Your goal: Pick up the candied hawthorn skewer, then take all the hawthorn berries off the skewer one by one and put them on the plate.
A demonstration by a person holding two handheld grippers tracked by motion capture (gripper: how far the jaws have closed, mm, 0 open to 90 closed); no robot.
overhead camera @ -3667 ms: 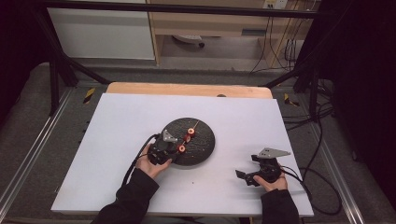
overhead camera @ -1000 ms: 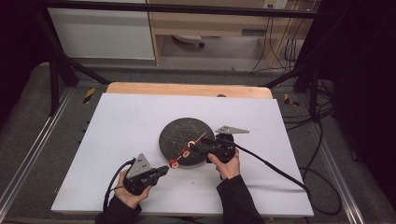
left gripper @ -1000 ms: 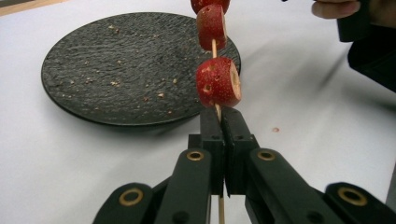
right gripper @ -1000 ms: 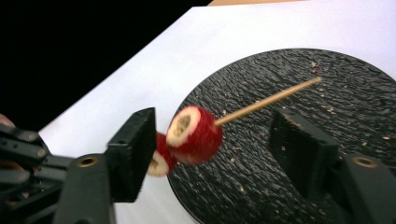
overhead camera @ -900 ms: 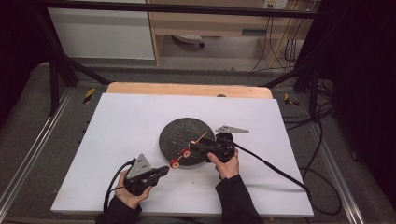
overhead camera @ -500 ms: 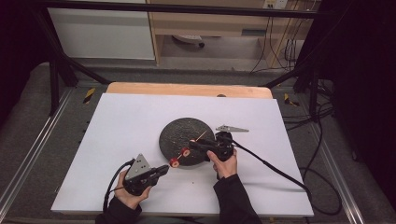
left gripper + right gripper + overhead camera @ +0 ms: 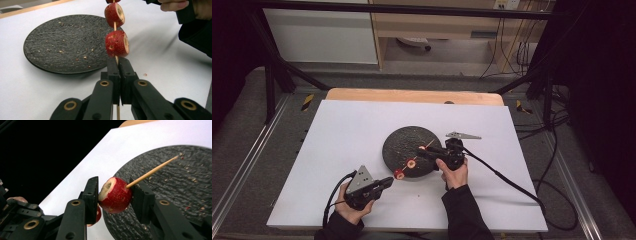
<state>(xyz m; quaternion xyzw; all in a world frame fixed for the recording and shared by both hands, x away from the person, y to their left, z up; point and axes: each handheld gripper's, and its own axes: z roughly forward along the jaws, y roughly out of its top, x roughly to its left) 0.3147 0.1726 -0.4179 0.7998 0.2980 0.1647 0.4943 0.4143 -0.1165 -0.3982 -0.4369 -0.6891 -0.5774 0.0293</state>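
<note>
A thin wooden skewer (image 7: 406, 168) with three red fruit pieces runs from the front left up over a dark round plate (image 7: 404, 142). My left gripper (image 7: 387, 181) is shut on the skewer's bare lower end (image 7: 116, 59), just below the lowest fruit piece (image 7: 116, 43); a second piece (image 7: 114, 14) sits above it. My right gripper (image 7: 113, 192) reaches in from the right. Its jaws have just been closing, and the pads now press on the top fruit piece (image 7: 116, 195). The pointed end of the stick (image 7: 152, 171) juts out past it over the plate (image 7: 180, 185).
The plate (image 7: 57, 42) carries only crumbs and lies on a white mat (image 7: 352, 125) over a wooden table. A black cable (image 7: 512, 182) trails right from my right gripper. Metal frame rails run along both sides of the table.
Since the oldest frame my left gripper drew back to the front left with the skewer's end, and my right gripper came left onto the skewer. Over the last second neither hand has moved.
</note>
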